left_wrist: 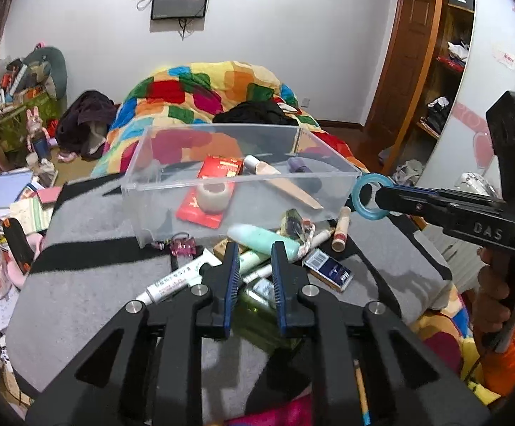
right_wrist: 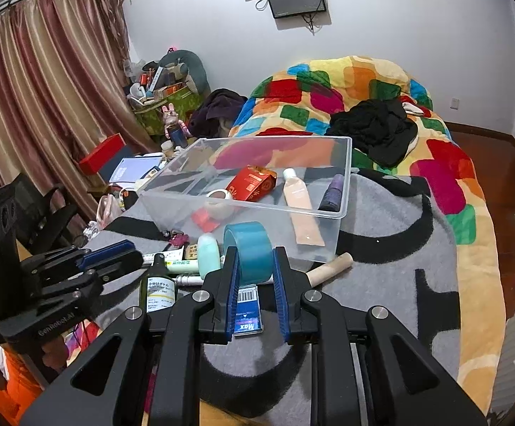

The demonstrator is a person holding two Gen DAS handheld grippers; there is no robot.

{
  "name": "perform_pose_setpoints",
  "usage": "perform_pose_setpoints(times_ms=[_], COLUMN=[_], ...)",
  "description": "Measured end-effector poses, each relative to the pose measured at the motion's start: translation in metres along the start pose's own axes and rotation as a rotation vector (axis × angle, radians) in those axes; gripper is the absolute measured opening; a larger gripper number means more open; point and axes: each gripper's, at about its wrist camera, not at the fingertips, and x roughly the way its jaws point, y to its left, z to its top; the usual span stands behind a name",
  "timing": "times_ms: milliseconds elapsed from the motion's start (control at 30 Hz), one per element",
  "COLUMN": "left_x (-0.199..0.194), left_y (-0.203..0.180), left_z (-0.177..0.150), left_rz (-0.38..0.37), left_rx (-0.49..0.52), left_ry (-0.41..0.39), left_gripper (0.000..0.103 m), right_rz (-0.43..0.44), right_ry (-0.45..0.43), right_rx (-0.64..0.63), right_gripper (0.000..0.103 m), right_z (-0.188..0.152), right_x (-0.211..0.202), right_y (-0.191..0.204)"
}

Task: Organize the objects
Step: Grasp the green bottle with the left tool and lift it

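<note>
We have the blue tape roll (right_wrist: pixel 248 252) clamped in the right gripper (right_wrist: pixel 254 266), pads on its two flat faces, held in the air just off the near right corner of the clear bin (right_wrist: pixel 342 191). From the left wrist view the roll (left_wrist: pixel 370 197) shows as a ring at the tip of the right gripper (left_wrist: pixel 381 198), level with the bin's rim.

Handling, as we judge it: the roll looks light and stiff, a hollow ring with smooth sides. Squeezing across the faces seems sound; a hold across the rim could let it roll out.

The left gripper (left_wrist: pixel 254 266) hangs with its fingers apart and nothing between them, over the loose pile (left_wrist: pixel 257 255) in front of the bin.

Bin contents:
- red packet (right_wrist: pixel 254 183)
- white tape roll (right_wrist: pixel 218 200)
- peach tube (right_wrist: pixel 298 206)
- small purple bottle (right_wrist: pixel 332 191)

Left outside on the grey blanket (right_wrist: pixel 381 284):
- mint bottle (right_wrist: pixel 208 255)
- dark green bottle (right_wrist: pixel 160 284)
- blue box (right_wrist: pixel 247 310)
- white tubes (left_wrist: pixel 176 280)
- pink clip (left_wrist: pixel 183 246)
- cream stick (right_wrist: pixel 328 268)

The bin has bare floor at its left end.
</note>
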Motion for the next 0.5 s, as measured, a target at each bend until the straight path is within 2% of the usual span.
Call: perform_pose_setpoints(times_ms=[67, 100, 133, 200, 300, 500], left_x=[-0.002, -0.005, -0.007, -0.007, 0.004, 0.043], left_y=[0.000, -0.001, -0.004, -0.012, -0.019, -0.022], left_z=[-0.005, -0.010, -0.013, -0.019, -0.026, -0.034], left_rz=[-0.013, -0.006, 0.004, 0.017, 0.007, 0.026], left_rx=[-0.003, 0.003, 0.015, 0.052, 0.067, 0.042], left_ry=[0.019, 0.016, 0.007, 0.002, 0.036, 0.125], left_gripper=[0.040, 0.059, 0.071, 0.076, 0.079, 0.078], right_rz=[0.001, 0.001, 0.003, 0.006, 0.003, -0.004], right_ry=[0.005, 0.007, 0.008, 0.012, 0.012, 0.000], right_rx=[0.003, 0.007, 0.010, 0.016, 0.022, 0.028], right_gripper=[0.017, 0.017, 0.017, 0.017, 0.017, 0.017], right_z=[-0.001, -0.001, -0.001, 0.000, 0.003, 0.013], right_x=[0.001, 0.002, 0.002, 0.004, 0.006, 0.009], right_y=[-0.002, -0.003, -0.004, -0.005, -0.006, -0.006])
